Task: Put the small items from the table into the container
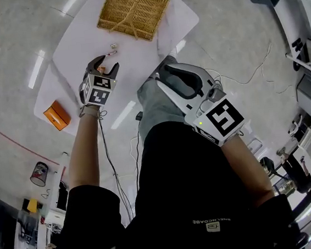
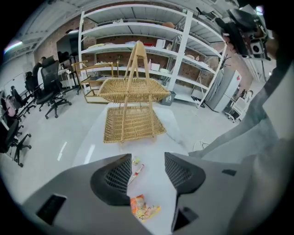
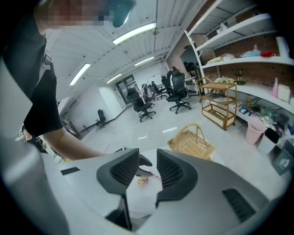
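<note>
A wicker basket (image 1: 132,10) with an upright handle stands at the far end of the white table (image 1: 178,22); it also shows as the basket (image 2: 131,123) and the basket (image 3: 190,143). My left gripper (image 2: 147,172) hangs open just above an orange snack packet (image 2: 143,207), which lies between its jaws without touching them. A thin stick packet (image 2: 136,170) lies just beyond. In the head view the left gripper (image 1: 106,64) sits near the small items (image 1: 113,49). My right gripper (image 3: 147,167) is open and empty, farther back, with the orange packet (image 3: 143,180) ahead of it.
An orange box (image 1: 57,115) lies on the table's left part. Cables (image 1: 250,78) trail over the floor at right. Shelving (image 2: 183,50) and office chairs (image 2: 50,87) stand behind the table. My own dark-clothed body fills the lower head view.
</note>
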Available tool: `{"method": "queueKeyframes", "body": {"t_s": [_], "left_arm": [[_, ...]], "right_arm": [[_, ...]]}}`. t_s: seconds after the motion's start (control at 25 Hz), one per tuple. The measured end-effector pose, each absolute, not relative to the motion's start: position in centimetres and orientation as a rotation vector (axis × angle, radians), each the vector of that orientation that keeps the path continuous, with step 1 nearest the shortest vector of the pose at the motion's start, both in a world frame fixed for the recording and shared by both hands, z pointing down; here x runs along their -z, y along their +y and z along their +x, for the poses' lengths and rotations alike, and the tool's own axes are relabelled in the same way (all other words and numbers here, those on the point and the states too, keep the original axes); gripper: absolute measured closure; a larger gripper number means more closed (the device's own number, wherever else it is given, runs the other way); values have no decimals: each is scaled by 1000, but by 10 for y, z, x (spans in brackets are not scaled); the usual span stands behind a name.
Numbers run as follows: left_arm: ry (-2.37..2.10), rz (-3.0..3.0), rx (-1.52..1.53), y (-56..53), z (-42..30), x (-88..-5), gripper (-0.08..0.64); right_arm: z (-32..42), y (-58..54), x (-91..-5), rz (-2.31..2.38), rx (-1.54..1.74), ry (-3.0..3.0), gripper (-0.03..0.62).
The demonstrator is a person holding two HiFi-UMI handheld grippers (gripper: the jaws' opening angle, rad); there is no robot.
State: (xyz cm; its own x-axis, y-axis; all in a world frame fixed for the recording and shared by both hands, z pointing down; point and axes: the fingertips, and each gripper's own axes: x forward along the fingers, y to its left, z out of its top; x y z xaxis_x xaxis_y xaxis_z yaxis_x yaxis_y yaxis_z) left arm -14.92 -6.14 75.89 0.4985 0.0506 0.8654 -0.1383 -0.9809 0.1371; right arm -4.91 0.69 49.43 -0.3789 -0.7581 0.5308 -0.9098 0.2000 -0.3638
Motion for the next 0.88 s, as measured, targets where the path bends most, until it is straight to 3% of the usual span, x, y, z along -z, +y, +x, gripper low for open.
{"method": "queueKeyframes", "body": {"t_s": [0.88], "left_arm": [[37,2434,-1742,-84,-156,-894,353]], "right_arm": [[-49,15,-565,1561,-1138,-2155,488]]}}
